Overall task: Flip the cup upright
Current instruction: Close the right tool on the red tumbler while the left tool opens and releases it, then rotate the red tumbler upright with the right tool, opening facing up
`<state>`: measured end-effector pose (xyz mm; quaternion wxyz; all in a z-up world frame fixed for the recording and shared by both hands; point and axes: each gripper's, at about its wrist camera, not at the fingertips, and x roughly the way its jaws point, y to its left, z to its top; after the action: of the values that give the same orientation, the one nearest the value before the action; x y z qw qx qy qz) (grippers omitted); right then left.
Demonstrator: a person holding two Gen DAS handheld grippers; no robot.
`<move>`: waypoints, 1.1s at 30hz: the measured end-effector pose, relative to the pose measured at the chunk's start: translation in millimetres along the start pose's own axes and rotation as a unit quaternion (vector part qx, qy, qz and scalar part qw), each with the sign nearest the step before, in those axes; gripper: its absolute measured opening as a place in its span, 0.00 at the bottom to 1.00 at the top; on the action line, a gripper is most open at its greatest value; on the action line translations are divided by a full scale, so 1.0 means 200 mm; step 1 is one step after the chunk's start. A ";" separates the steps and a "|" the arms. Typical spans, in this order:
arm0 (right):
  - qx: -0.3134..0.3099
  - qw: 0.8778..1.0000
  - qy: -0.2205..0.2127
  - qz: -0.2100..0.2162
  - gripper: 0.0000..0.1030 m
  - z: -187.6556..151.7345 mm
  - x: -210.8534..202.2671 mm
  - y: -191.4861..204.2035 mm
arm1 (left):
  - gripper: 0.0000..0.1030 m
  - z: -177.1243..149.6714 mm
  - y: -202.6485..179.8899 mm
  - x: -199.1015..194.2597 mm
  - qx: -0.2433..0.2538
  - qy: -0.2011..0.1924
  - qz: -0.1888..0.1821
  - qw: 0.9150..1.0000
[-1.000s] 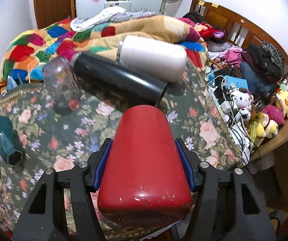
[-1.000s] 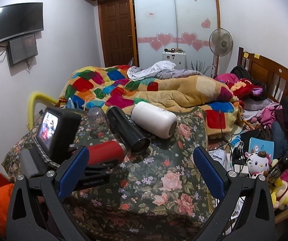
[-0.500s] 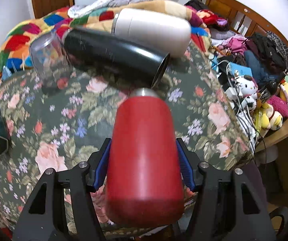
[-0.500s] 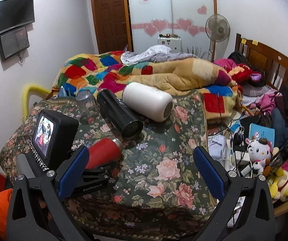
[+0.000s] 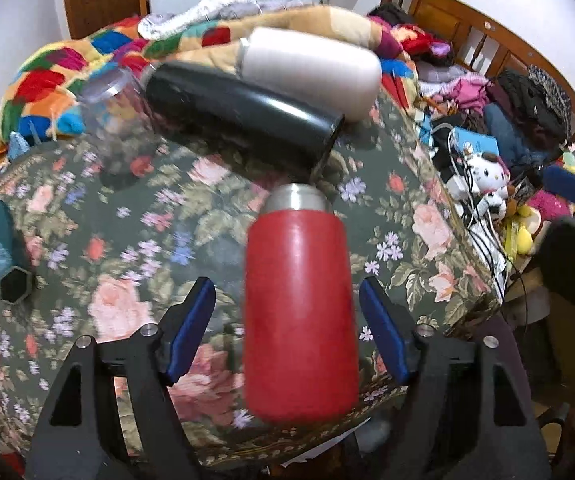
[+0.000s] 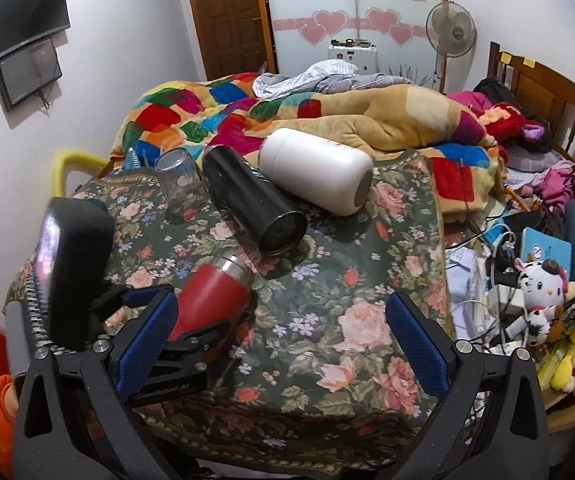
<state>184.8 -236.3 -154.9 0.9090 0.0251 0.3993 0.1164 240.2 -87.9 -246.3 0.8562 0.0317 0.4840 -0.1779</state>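
A red cup [image 5: 301,312] with a steel rim lies tilted between the fingers of my left gripper [image 5: 287,332], steel mouth pointing away toward the black cup. The jaws stand open, with a gap on each side of the cup. In the right wrist view the red cup [image 6: 215,300] leans on the floral cloth beside the left gripper. My right gripper [image 6: 283,348] is open and empty over the table's near side.
A black cup [image 6: 253,204] and a white cup [image 6: 315,170] lie on their sides at the back. A clear glass [image 6: 181,184] stands upside down to their left. A teal cup [image 5: 1,256] lies at the left edge. Toys and cables crowd the right.
My left gripper has opened off the red cup, which tipped from base-first toward the camera to lying with its mouth pointing away. The right gripper has moved closer to the table.
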 end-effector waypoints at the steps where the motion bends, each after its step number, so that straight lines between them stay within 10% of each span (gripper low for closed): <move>1: 0.002 1.000 0.002 0.005 1.00 0.01 0.01 0.01 | 0.71 0.00 0.02 -0.04 -0.005 -0.008 0.002 1.000; 11: -0.007 0.996 0.084 0.043 0.77 0.00 0.33 0.13 | 0.80 -0.15 0.30 -0.37 -0.038 -0.080 0.115 0.989; 25: 0.010 0.981 0.177 0.075 0.74 -0.02 0.63 0.23 | 0.80 -0.36 0.44 -0.43 -0.096 -0.085 0.130 0.983; 33: -0.031 0.986 0.148 0.071 0.60 0.05 0.56 0.30 | 0.80 -0.34 0.44 -0.46 -0.097 -0.096 0.138 0.981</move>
<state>253.2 -152.2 -220.8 0.8298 0.0074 0.5227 0.1956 171.1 35.5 -215.7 0.9138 -0.0024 0.4059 -0.0122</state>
